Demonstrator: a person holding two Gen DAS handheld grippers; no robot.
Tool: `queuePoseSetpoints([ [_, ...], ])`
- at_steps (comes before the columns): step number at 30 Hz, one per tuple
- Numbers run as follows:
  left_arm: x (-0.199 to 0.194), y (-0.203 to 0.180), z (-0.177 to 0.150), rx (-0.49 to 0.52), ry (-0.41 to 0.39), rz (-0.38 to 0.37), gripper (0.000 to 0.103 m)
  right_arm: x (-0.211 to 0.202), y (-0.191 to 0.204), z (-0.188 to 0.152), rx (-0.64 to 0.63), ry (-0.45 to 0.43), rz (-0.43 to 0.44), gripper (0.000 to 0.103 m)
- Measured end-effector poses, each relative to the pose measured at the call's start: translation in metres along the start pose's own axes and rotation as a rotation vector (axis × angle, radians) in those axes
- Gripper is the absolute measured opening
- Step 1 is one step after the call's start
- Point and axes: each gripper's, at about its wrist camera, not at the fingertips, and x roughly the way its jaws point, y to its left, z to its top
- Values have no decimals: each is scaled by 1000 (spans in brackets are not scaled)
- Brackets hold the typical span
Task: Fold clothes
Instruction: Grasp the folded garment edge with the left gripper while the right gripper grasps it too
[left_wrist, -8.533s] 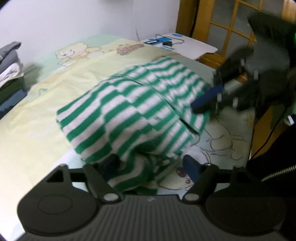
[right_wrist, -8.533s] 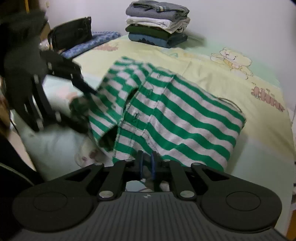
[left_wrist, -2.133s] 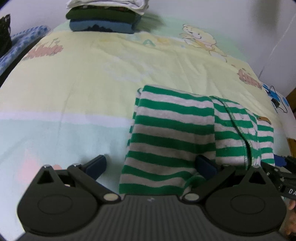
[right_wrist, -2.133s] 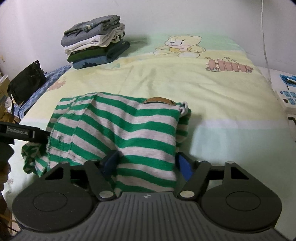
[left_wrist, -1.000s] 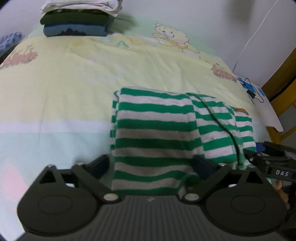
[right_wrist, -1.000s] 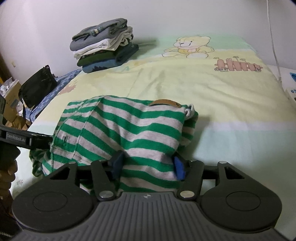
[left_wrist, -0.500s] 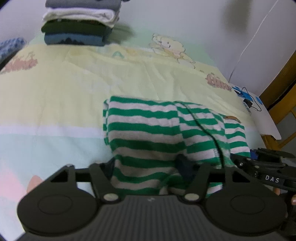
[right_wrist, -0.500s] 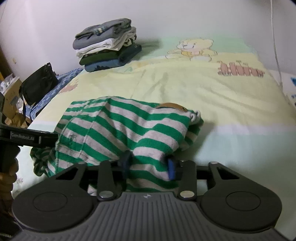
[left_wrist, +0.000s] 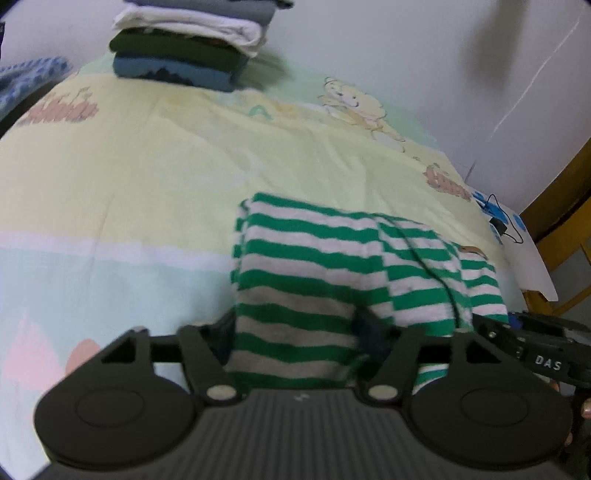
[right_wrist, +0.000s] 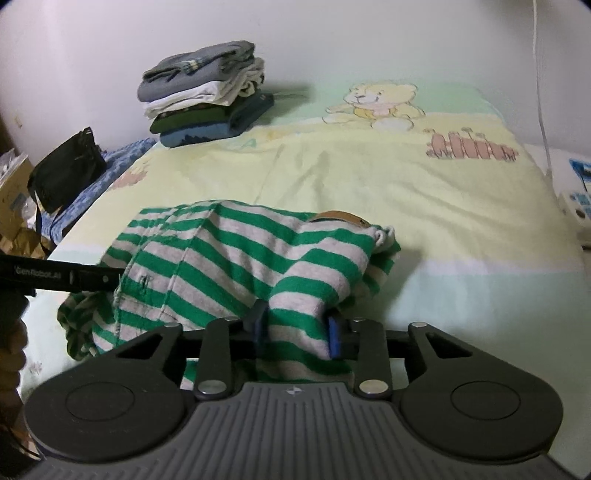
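A bed (right_wrist: 406, 192) fills both views, covered by a pale yellow and mint sheet printed with a teddy bear (right_wrist: 376, 103). A stack of folded clothes (right_wrist: 207, 107) sits at its far end against a white wall, and a black bag (right_wrist: 66, 170) lies off the bed's edge beside it.

The green-and-grey striped garment (right_wrist: 236, 258) lies folded at the near edge of the bed. The left gripper (left_wrist: 295, 339) comes in low at its near hem, fingers (left_wrist: 373, 336) pressing the cloth from both sides. The right gripper (right_wrist: 295, 328) does the same at the other end, its blue-padded fingers (right_wrist: 334, 334) narrowed onto a bunched fold.

Half a second ago both pairs of fingers stood a little wider; now they have drawn closer and the fabric puckers up between them.
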Motion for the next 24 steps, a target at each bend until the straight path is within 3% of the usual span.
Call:
queuePoseSetpoints([
  [4, 7, 3, -2, 13, 1, 22, 95, -1, 1, -3, -14, -4, -19, 47],
  [7, 12, 0, 0, 31, 5, 21, 98, 1, -1, -4, -2, -6, -14, 51],
  [9, 17, -2, 3, 39, 17, -8, 98, 4, -6, -4, 25, -3, -13, 64],
  [12, 23, -5, 7, 24, 16, -40, 98, 10, -16, -3, 79, 2, 8, 71],
  [14, 23, -5, 7, 13, 7, -68, 90, 12, -18, -2, 80, 8, 38, 66],
  [15, 22, -6, 6, 8, 2, -77, 82, 12, -17, -1, 76, 12, 52, 51],
  [17, 21, -5, 5, -11, 2, -90, 73, 11, -18, -1, 85, 11, 78, 43],
  [24, 14, -9, 6, -37, -4, -97, 54, 5, -19, 2, 89, -4, 145, 31],
])
